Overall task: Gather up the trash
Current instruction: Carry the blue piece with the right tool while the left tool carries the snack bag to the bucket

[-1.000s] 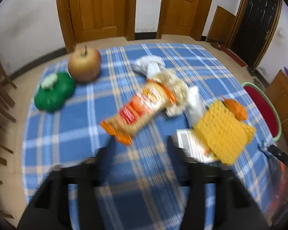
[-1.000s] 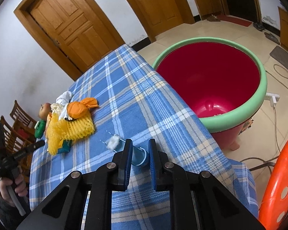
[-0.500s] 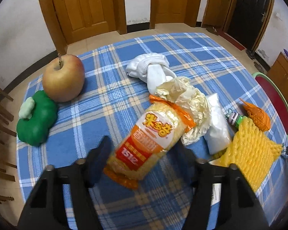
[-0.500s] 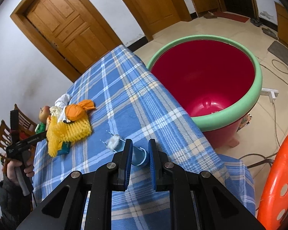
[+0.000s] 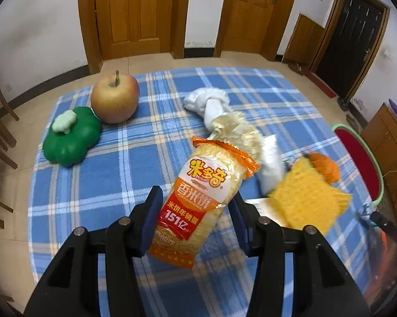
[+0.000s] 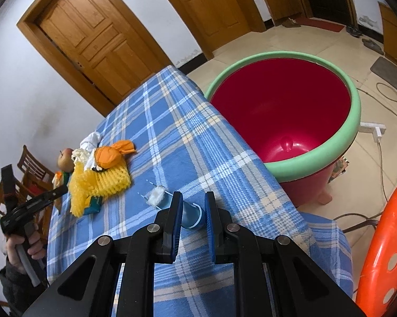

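A white-walled room with wooden doors and a tiled floor holds a counter under a blue plaid cloth. Beside its far edge stands a big red tub with a green rim, and an orange stool shows at the right of the right wrist view.

The left hand-held gripper stands about half open, and its jaws have just been closing around a snack bag, orange and yellow with a red band. The bag sits upright between the blue pads; the left pad is at the bag's edge, the right pad close by it, and whether they press it I cannot tell. Behind the bag lie a crumpled pale wrapper, a white knotted cloth and a small white packet. To the right are a yellow foam net and an orange wrapper just beyond it. Well to the left, an apple touches a green toy pepper.

The right hand-held gripper is nearly closed, its pads clamped on a small light-blue cup lying on the cloth near the tub. A white fluffy scrap lies just beyond the cup. At the left edge of that view a person's hand grasps the other gripper's handle.
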Motion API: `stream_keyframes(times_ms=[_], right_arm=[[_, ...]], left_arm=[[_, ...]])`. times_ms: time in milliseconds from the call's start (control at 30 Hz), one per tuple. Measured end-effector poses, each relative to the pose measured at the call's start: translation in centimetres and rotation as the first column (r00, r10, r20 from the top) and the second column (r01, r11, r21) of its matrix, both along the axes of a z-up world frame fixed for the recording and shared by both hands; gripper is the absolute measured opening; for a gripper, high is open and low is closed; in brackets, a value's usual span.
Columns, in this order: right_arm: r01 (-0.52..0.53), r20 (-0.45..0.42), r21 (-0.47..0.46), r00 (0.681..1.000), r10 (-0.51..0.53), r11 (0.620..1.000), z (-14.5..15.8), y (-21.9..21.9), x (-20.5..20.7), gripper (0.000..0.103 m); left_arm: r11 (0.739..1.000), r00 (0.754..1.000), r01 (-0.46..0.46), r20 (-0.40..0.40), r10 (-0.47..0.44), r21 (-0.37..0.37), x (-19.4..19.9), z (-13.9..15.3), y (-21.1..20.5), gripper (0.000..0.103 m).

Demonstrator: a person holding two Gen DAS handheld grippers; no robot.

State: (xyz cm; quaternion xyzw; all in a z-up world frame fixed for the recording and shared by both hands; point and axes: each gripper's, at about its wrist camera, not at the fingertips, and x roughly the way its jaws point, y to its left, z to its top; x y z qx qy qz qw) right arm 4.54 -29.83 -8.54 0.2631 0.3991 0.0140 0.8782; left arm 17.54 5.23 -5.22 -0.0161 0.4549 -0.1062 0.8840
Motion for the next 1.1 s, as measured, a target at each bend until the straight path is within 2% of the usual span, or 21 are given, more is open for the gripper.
stream_keyframes(times_ms=[300, 600, 833, 1100], right_arm=[[0.006, 0.042, 0.004, 0.999, -0.006, 1.0, 1.3, -0.3, -0.7, 0.016], [0.062, 0.091, -0.012, 0.994, -0.06, 0.998, 3.0, -2.5, -1.4, 0.016], [0.146, 0.1, -0.01, 0.985, -0.144, 0.989, 3.3, -5.8, -1.2, 0.016], [0.223, 0.075, 0.01, 0.972, -0.223, 0.975, 2.1, -9.8, -0.3, 0.016]], left_arm=[[0.996, 0.998, 0.04, 0.041, -0.037, -0.075, -2.8, 3.3, -2.7, 0.05], [0.982, 0.986, 0.158, 0.071, -0.151, -0.104, -3.8, 5.4, -9.2, 0.05], [0.964, 0.968, 0.249, 0.065, -0.244, -0.093, -3.0, 5.7, -15.2, 0.05], [0.943, 0.945, 0.328, 0.038, -0.326, -0.061, -1.1, 4.6, -22.5, 0.05]])
